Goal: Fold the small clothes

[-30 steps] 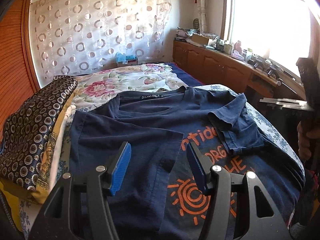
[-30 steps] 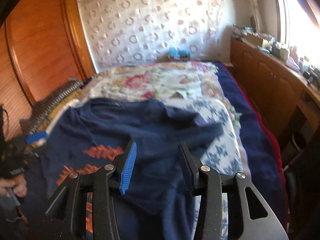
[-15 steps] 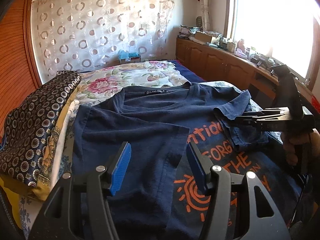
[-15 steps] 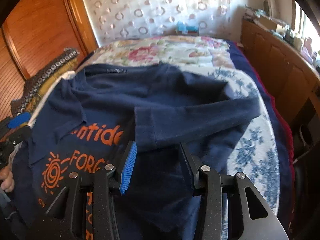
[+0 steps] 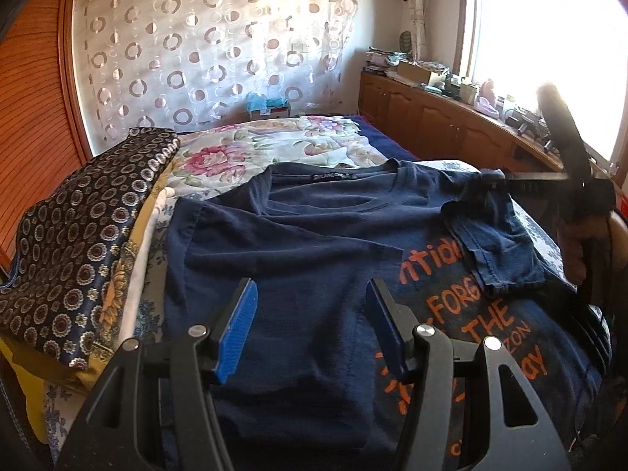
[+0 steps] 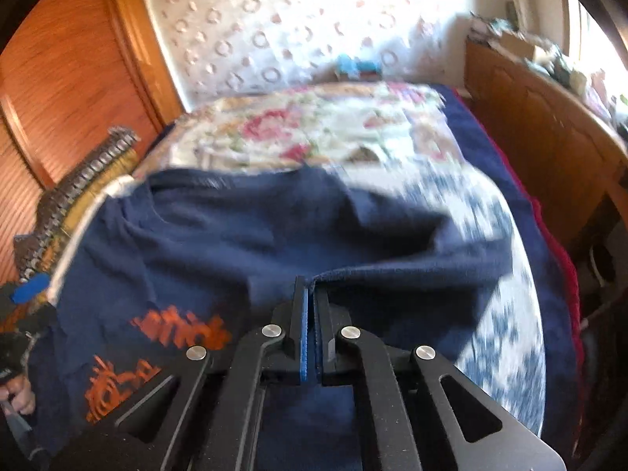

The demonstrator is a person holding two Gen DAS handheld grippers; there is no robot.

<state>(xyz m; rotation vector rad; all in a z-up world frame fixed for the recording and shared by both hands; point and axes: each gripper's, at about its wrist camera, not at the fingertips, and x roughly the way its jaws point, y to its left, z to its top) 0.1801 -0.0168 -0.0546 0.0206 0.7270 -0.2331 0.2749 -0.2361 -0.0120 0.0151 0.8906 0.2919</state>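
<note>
The right tool (image 6: 312, 294) is clamped on the sleeve (image 6: 392, 274) of the navy T-shirt (image 5: 298, 243); its jaws have just been closing. The left tool (image 5: 310, 322) is held wide above the shirt.

- floral bedspread (image 5: 274, 149) over far end of bed;
- folded patterned fabric stack (image 5: 78, 243) at bed's left edge;
- circle-print curtain (image 5: 204, 59) behind;
- wooden cabinets (image 5: 439, 125) along right wall, cluttered top
</note>
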